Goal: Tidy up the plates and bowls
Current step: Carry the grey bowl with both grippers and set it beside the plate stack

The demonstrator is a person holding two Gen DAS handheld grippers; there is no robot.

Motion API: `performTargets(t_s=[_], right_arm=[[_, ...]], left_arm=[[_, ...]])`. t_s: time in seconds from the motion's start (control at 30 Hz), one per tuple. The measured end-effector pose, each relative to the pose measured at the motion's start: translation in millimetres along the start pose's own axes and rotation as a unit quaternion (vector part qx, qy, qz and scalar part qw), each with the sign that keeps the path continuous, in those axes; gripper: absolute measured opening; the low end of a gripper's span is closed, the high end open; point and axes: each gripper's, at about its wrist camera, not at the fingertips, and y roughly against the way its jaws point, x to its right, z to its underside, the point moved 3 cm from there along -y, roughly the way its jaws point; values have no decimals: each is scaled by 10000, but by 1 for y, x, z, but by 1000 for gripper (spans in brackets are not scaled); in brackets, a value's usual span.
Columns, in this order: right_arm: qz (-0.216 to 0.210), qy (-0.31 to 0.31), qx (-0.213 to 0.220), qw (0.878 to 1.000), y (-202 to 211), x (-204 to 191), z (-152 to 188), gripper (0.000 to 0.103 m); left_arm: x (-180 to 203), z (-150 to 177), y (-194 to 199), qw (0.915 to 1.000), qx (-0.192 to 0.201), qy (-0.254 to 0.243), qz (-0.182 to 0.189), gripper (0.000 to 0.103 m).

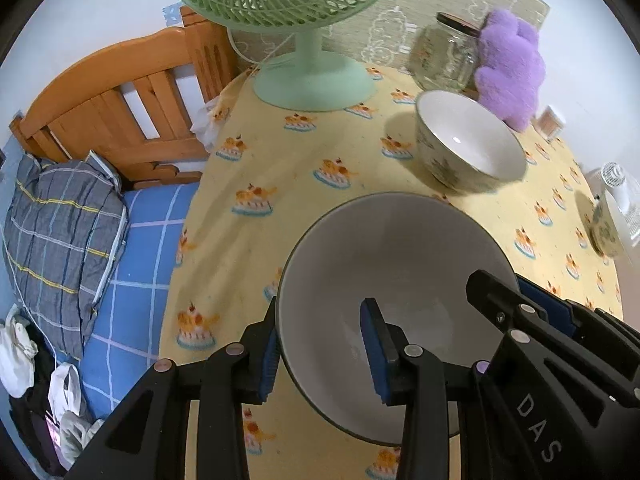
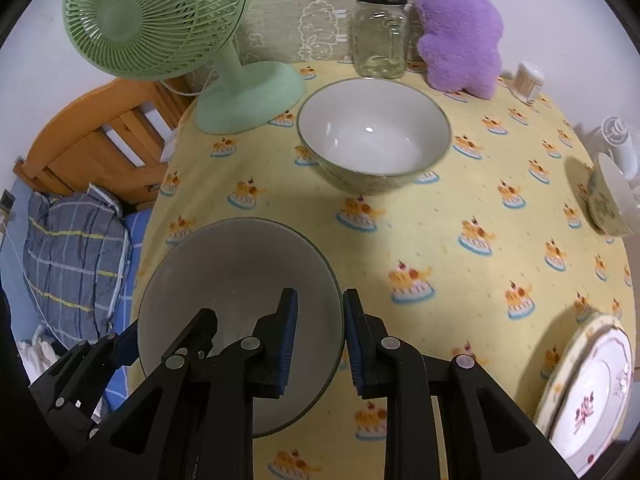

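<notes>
A large grey-white bowl (image 1: pixel 392 248) (image 2: pixel 232 264) sits near the front left of the yellow cake-print tablecloth (image 2: pixel 440 248). My left gripper (image 1: pixel 322 320) is shut on its left rim, one pad outside the wall and one inside. On the opposite rim my right gripper (image 2: pixel 320 320) is shut too, and it shows at the right of the left wrist view (image 1: pixel 520 300). Behind stands a second patterned bowl (image 1: pixel 472 140) (image 2: pixel 376 128), and a third bowl (image 2: pixel 612 200) is at the right edge. Stacked plates (image 2: pixel 592 392) lie at the front right.
A green fan (image 2: pixel 248 96), a glass jar (image 2: pixel 378 36) and a purple plush toy (image 2: pixel 460 28) line the back of the table. A small white fan (image 2: pixel 620 140) stands far right. Left of the table's edge is a bed with a wooden headboard (image 1: pixel 120 96) and a plaid pillow (image 1: pixel 60 232).
</notes>
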Motion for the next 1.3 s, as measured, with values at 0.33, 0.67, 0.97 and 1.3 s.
performTargets(t_s=[0.33, 0.67, 0.97, 1.3], right_arm=[[172, -263, 70, 9995, 39, 23, 48, 27], [255, -324, 48, 9991, 71, 57, 90, 27], [125, -268, -204, 9994, 71, 96, 108, 27], [50, -116, -333, 9994, 56, 124, 101, 27]], left_arm=[[25, 41, 30, 9993, 19, -316, 207, 37], [58, 78, 53, 9983, -33, -501, 281, 37], [92, 102, 49, 9988, -281, -338, 192, 37], [118, 101, 34, 9991, -378, -209, 39, 37]])
